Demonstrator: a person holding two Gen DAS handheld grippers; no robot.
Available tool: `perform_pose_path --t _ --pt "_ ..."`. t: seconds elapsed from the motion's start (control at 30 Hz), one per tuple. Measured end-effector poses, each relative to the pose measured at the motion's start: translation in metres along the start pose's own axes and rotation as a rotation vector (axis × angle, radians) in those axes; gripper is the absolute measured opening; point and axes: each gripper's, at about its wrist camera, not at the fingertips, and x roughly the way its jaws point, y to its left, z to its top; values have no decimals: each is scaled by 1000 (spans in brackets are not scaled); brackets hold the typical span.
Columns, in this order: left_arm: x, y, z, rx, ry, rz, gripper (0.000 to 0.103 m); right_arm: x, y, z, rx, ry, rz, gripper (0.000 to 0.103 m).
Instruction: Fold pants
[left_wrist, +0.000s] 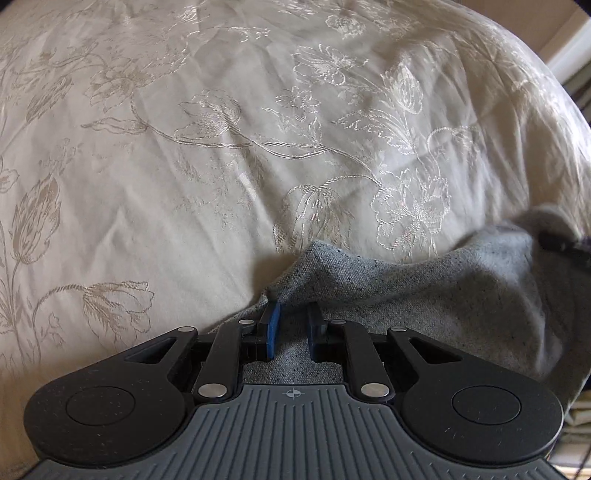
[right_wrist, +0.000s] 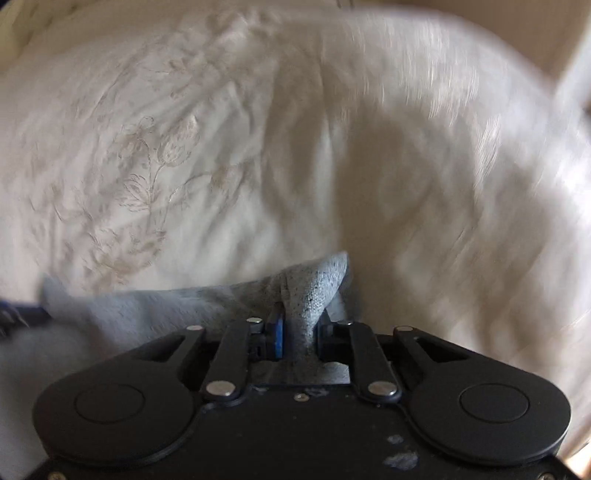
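Note:
The grey speckled pants (left_wrist: 424, 295) hang stretched between my two grippers above the bed. My left gripper (left_wrist: 293, 314) is shut on one corner of the pants, with cloth bunched between its blue pads. The cloth runs off to the right, where the dark tip of the other gripper (left_wrist: 561, 245) shows. In the right wrist view my right gripper (right_wrist: 299, 325) is shut on another corner of the pants (right_wrist: 314, 291), which sticks up between its fingers, and the cloth trails to the left. This view is blurred by motion.
A cream bedspread (left_wrist: 221, 147) with woven flower patterns fills both views under the pants; it also shows in the right wrist view (right_wrist: 166, 166). The bed's edge curves down at the right, with a wall and white trim (left_wrist: 569, 44) beyond.

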Motion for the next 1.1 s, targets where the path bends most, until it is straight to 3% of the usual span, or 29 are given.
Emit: perform_pose_path --t 0.13,0.2,0.23,0.4,0.43,0.5,0.57,0.67,0.73,0.8,0.87,1.0,1.07,1.1 --pt "-2 -4 1 5 -5 22 15 16 2 -8 66 8 -42 18" --pt "-14 -8 0 8 -27 44 16 12 8 -6 56 -11 -100 35" --pt "-24 -8 -4 10 -50 53 16 6 10 -5 57 -27 -128 52" --pt "-82 14 -38 -59 -153 61 19 -46 17 -11 71 -193 -133 71" --pt "-93 22 -48 -84 -164 75 25 -56 24 -14 49 -221 -116 77" --pt "-115 39 -72 -128 -188 125 27 -76 43 -22 -11 -273 -93 84" --pt "-132 56 -95 -175 -198 175 28 -90 71 -29 -74 -308 -91 103" --pt "-163 83 -138 -257 -220 245 30 -118 118 -49 -150 -383 -99 103" --pt "-183 100 -167 -311 -240 292 36 -137 151 -63 -155 -442 -100 103" --pt "-204 113 -193 -354 -263 322 40 -155 180 -77 -175 -469 -47 103" --pt "-226 129 -218 -392 -307 332 44 -169 211 -88 -217 -441 51 103" --pt "-269 157 -258 -445 -396 362 54 -187 277 -105 -360 -275 290 103" --pt "-285 169 -275 -464 -454 373 60 -196 310 -118 -397 -234 363 90" --pt "-293 177 -284 -474 -475 387 65 -201 328 -127 -415 -212 382 89"
